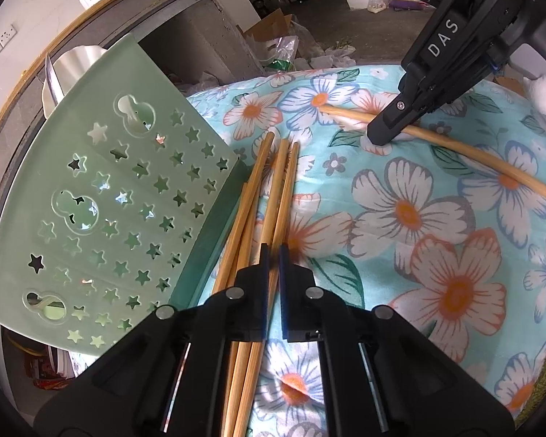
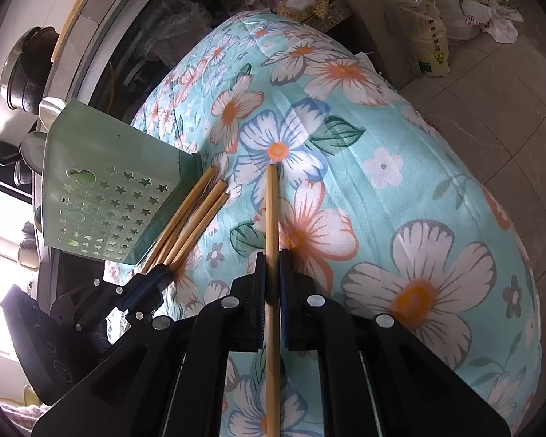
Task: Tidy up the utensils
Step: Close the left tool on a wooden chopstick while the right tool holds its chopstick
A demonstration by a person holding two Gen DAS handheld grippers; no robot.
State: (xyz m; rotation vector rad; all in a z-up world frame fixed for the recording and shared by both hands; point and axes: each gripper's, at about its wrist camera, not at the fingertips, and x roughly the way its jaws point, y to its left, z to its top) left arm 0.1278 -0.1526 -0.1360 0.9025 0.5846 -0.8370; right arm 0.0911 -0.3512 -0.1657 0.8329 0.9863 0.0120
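In the left wrist view my left gripper is shut on a bundle of several bamboo chopsticks. Their tips fan out toward the corner of a pale green utensil holder with star-shaped holes, which lies tilted at the left. My right gripper is at the upper right, shut on a single chopstick that lies low over the floral cloth. The right wrist view shows that chopstick clamped between the right gripper pads and pointing straight ahead. The left gripper, its bundle and the holder are at the left.
The floral cloth covers a rounded table that drops off to a tiled floor on the right. A white bowl stands behind the holder. A dark pot sits on a counter at the left. Plastic bags lie beyond the table.
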